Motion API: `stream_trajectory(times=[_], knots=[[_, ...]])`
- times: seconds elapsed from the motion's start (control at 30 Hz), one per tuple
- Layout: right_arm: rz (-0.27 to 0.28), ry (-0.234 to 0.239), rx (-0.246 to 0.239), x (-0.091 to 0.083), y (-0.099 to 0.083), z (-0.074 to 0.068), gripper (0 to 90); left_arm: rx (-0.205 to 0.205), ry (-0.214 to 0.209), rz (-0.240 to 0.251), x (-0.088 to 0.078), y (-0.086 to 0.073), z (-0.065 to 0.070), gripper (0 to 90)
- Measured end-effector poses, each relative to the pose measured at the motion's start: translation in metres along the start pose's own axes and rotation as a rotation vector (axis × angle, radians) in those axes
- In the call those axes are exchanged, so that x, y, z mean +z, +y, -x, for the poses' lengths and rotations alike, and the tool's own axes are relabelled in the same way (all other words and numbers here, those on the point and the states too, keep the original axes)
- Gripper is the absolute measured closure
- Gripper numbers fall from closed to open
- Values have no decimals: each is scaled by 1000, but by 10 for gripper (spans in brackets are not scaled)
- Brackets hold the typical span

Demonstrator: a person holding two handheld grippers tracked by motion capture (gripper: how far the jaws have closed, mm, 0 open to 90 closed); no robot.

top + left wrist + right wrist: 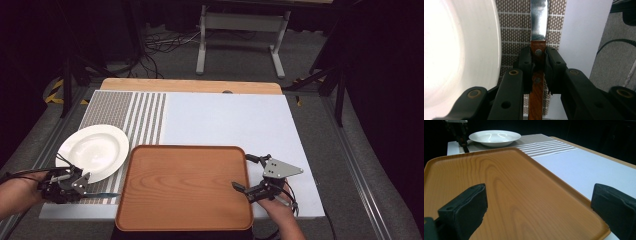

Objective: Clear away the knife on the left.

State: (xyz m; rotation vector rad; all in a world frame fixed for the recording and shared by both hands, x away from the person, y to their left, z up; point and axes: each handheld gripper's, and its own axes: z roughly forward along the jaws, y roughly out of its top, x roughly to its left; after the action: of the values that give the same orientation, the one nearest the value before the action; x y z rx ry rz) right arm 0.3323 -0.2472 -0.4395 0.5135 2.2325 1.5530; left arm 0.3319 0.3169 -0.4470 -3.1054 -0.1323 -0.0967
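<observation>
Left gripper (pixel 538 65): black, blocky plastic jaws with brass-coloured rivets, clamped from both sides on the reddish-brown wooden handle of a knife (pixel 538 30), pads pressed flat against the wood at the first of two round metal rivets. Beyond the handle, a flat, polished steel blade, straight-sided and mirror-bright, lying over the brown woven placemat (pixel 511 22) with its fine dotted weave and pale grid lines. Just beside the knife on the mat, the smooth glossy rim of a round white plate (pixel 461 50), shallow and wide-brimmed, apart from the blade. In the high view, the same left gripper (pixel 82 184) at the near left corner of the table, held by a hand (pixel 20 192), with the thin blade (pixel 106 194) pointing toward the tray and the plate (pixel 93 150) lying just behind. Right gripper (pixel 539 207): chunky matt black jaws spread wide with nothing between the pads, straddling the near right corner of a wooden tray (pixel 506 192). Rectangular tray with rounded corners, low raised rim and bold curved grain, warm orange-brown, satin finish. Underneath, a smooth pale blue-white table cover (pixel 225 120), with a light wooden strip (pixel 190 86) along the far edge.
</observation>
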Motion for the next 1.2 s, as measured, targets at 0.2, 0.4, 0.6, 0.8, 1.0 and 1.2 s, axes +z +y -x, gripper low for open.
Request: stream_trajectory(times=[0.2, 0.4, 0.6, 0.8, 1.0, 1.2], knots=[[8, -3, 8, -2, 0, 2, 16, -57, -12, 10, -10, -5, 0, 779], [24, 0, 24, -3, 0, 3, 16, -84, -27, 70, -21, -8, 0, 778], [30, -15, 30, -5, 0, 4, 19, -124, -15, 124, -37, -3, -1, 778], [42, -20, 38, -7, 0, 5, 21, -180, -19, 182, -45, 4, -5, 778], [37, -30, 41, -8, 0, 6, 26, -280, -33, 238, -56, 12, -7, 778], [33, -36, 43, -9, 0, 6, 27, -323, -56, 274, -65, 21, -7, 778]])
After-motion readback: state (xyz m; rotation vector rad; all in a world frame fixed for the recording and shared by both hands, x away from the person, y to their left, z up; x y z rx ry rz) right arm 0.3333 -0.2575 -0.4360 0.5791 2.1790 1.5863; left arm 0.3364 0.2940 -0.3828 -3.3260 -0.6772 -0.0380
